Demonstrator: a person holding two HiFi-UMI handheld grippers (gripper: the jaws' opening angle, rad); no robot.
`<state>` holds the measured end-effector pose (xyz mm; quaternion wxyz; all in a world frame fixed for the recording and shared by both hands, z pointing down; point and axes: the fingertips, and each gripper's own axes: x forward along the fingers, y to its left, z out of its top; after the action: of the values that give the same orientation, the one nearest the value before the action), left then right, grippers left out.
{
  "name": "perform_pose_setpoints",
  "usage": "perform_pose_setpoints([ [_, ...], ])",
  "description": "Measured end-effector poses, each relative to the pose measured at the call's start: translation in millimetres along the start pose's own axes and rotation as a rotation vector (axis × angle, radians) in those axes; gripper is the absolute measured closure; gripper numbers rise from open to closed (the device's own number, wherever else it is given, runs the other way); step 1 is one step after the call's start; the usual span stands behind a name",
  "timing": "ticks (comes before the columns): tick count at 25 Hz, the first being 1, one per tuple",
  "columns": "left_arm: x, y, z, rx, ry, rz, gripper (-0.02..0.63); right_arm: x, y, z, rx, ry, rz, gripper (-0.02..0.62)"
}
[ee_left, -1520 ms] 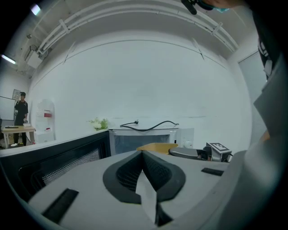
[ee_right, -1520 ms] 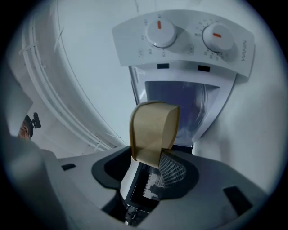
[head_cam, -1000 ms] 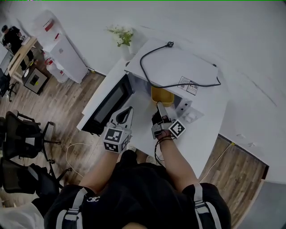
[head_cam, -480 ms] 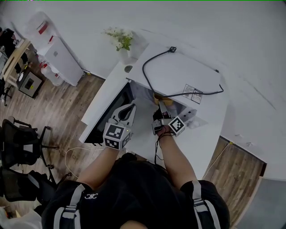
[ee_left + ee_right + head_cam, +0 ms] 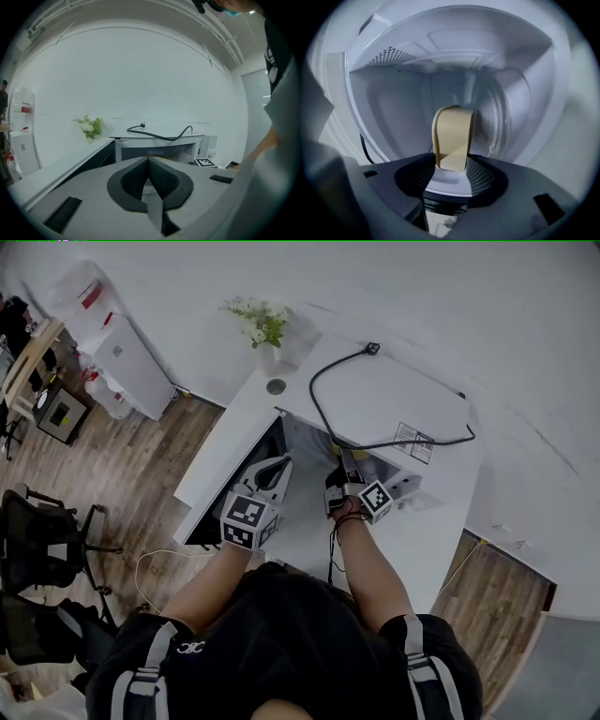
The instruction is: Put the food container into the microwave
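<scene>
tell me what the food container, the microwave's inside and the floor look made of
Food container: probably plastic, matte pale yellow with a smooth rounded rim.
Microwave cavity: looks like painted metal, glossy white, with punched vent holes.
Floor: wood or wood-look laminate, brown planks with visible grain.

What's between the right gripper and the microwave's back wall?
The yellow food container, clamped in the right gripper's jaws inside the microwave. Past it the cavity looks bare. The right gripper view shows this.
</scene>
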<state>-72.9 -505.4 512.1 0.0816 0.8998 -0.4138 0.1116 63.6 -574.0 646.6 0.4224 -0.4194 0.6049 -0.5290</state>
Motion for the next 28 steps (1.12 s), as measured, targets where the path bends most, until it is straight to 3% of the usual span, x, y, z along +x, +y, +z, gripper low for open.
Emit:
perform_pose_setpoints([
  [9, 0.5, -2.8, -2.1, 0.015, 0.008, -0.053, 0.612, 2.2, -5.5, 2.9, 0.013, -0.026, -0.052, 0.387],
  [16, -2.3, 0.1, -2.6, 0.025, 0.006, -0.078, 0.612, 7.0, -5.4, 1.3, 0.082, -0.042, -0.054, 0.380],
  [19, -3.2, -0.6, -3.2, 0.026, 0.002, -0.090, 0.612, 5.7, -7.6, 0.1, 0.146, -0.061, -0.061, 0.342],
  [22, -2.6, -3.7, -2.5, 0.029, 0.001, -0.107, 0.612, 3.4, -13.4, -1.1, 0.153, -0.057, -0.123, 0.380],
  [26, -1.3, -7.4, -1.4, 0.030, -0.003, -0.122, 0.612, -3.3, -23.6, -3.4, 0.087, -0.027, -0.266, 0.387],
  [28, 0.3, -8.2, -0.6, 0.025, -0.007, -0.128, 0.613, -8.0, -27.6, -4.0, 0.056, -0.019, -0.354, 0.483],
])
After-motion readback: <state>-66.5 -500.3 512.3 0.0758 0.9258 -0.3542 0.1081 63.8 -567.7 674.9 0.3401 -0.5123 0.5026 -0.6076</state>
